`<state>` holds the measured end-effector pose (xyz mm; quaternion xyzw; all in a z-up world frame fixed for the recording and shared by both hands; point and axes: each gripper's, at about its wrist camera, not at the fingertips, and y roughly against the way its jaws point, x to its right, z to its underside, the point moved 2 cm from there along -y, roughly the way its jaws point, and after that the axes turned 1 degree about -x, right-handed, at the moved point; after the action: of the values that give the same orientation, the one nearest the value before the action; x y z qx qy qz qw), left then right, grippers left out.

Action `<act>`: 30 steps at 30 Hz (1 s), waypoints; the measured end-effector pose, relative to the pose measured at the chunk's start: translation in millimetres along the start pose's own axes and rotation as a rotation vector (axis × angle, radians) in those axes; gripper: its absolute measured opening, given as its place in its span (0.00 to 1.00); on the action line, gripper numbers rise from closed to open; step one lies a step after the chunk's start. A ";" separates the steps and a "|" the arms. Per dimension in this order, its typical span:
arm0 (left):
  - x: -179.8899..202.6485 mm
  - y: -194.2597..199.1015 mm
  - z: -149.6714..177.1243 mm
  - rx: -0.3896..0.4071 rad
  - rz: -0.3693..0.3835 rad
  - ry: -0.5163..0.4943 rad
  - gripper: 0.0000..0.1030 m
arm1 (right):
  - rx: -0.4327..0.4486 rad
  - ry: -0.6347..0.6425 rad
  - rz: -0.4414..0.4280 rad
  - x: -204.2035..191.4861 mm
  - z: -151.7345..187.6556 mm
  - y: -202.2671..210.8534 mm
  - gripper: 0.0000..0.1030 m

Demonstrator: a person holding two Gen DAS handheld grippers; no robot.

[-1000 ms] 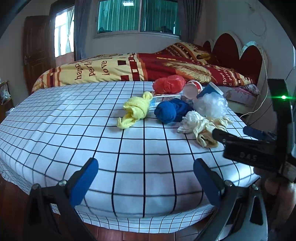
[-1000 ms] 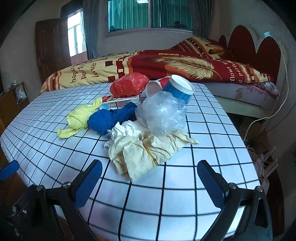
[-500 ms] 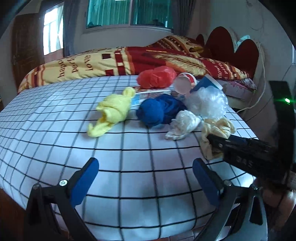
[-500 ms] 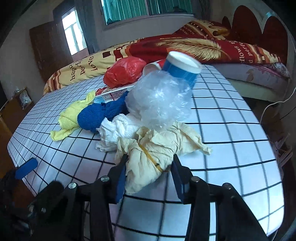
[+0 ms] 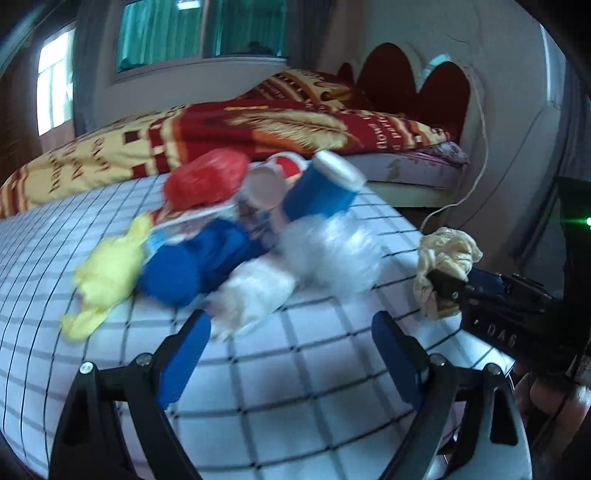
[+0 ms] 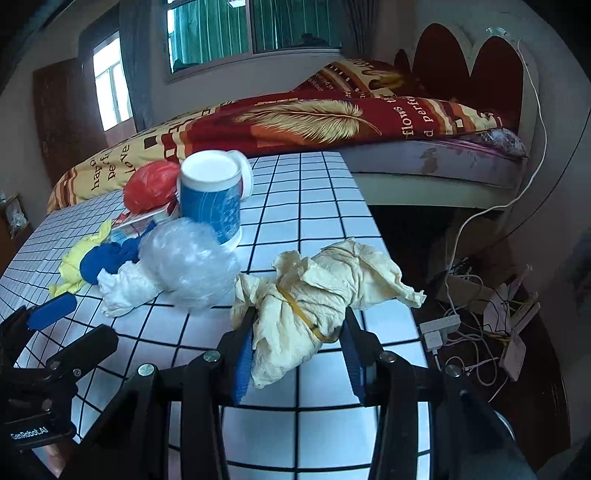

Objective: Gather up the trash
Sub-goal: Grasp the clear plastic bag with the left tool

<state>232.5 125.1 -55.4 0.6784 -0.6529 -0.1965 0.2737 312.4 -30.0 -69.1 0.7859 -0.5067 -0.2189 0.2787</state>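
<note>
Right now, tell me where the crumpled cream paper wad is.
In the right wrist view the cream paper wad sits clamped in the right gripper, just right of the clear plastic bag.

A home bedroom: a bed (image 6: 443, 155) with red-and-gold feather-print blanket (image 6: 314, 118), scalloped headboard (image 6: 461, 59) and curtained windows (image 6: 229, 33).

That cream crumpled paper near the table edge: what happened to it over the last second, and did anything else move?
The right hand-held gripper closed on the cream crumpled paper and pulled it away from the pile, toward the table edge. The left hand-held gripper, jaws just narrowing, came closer to the white wad, empty. The blue cup and clear plastic stayed put.
</note>
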 end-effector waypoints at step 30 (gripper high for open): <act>-1.3 17.8 -4.7 0.020 -0.007 -0.038 0.47 | 0.068 0.046 -0.037 21.8 5.3 43.6 0.44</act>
<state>221.5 126.9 -40.6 0.6797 -0.6573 -0.2037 0.2539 288.2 -65.6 -45.6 0.8089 -0.4929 -0.1886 0.2591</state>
